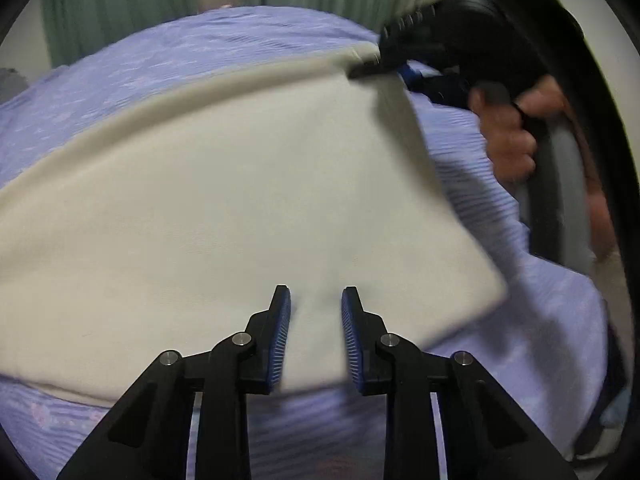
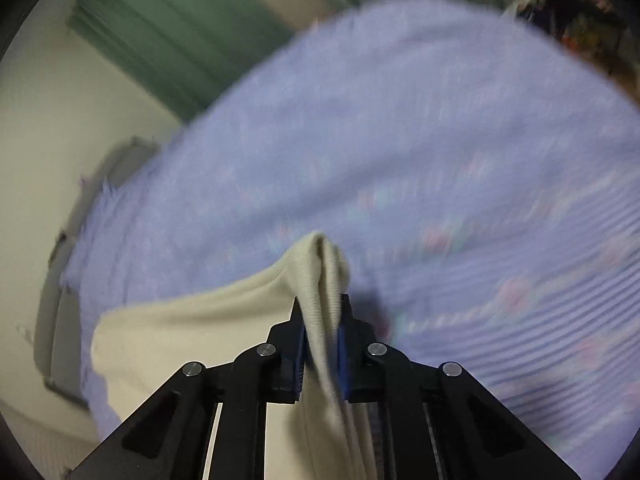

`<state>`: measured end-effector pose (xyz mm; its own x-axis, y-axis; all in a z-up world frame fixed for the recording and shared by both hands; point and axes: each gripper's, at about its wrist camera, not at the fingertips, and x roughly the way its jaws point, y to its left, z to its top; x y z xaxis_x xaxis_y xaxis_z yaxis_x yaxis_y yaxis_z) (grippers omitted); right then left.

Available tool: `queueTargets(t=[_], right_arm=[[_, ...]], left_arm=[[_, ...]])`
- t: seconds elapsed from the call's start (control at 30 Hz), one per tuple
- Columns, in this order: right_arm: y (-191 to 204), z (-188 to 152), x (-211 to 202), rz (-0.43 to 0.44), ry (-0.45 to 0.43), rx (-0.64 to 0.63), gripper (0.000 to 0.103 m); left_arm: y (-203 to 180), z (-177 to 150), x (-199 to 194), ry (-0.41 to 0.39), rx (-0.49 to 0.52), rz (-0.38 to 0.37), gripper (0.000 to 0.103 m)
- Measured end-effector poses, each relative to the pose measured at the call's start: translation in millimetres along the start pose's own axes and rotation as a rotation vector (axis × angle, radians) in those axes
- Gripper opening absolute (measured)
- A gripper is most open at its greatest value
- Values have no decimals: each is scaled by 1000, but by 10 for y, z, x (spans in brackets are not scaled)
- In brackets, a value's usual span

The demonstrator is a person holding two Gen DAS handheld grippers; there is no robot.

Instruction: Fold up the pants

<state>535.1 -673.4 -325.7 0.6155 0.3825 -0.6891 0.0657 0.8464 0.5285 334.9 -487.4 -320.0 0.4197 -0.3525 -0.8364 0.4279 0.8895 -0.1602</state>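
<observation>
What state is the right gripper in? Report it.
Shut on the pants: the right gripper pinches a cream fabric ridge between its pads, above the purple bedspread.

Dim, flat indoor light, soft shadows; strong fisheye bending with black vignette at edges; heavy motion blur across right wrist view.

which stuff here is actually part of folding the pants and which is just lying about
In the job:
- cream pants
- right tongs, shut on a pants corner
- left tongs, open over the pants

Just there:
- lilac bedspread
- green curtain
</observation>
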Motion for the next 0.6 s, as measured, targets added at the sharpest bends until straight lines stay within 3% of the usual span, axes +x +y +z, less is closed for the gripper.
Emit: queueTargets(t=[0.03, 0.07, 0.13, 0.2, 0.27, 0.3, 0.33, 0.47, 0.6], right_arm=[[-44, 59, -13, -22, -14, 10, 3], [-117, 102, 116, -78, 33, 2, 3], [-191, 86, 300, -103, 104, -14, 4], [-169, 46, 328, -109, 105, -55, 9], [-90, 48, 258, -133, 69, -73, 33], [-47, 50, 151, -174, 48, -84, 54], [-25, 41, 1, -194, 9, -91, 60], [76, -185, -461, -170, -36, -101, 60], [97, -562, -752, -152, -10, -74, 60]], left_arm=[[-63, 25, 28, 14, -12, -56, 26], [-90, 29, 80, 40, -34, -88, 26], [-120, 28, 154, 75, -70, -95, 26], [-97, 30, 79, 49, -80, -99, 30], [-54, 26, -30, 34, -73, -92, 41], [-18, 30, -80, 26, -67, -85, 46], [15, 35, -150, 13, -61, -81, 47], [175, 70, -498, -57, -32, -34, 49], [221, 92, -674, -89, 28, 30, 51]])
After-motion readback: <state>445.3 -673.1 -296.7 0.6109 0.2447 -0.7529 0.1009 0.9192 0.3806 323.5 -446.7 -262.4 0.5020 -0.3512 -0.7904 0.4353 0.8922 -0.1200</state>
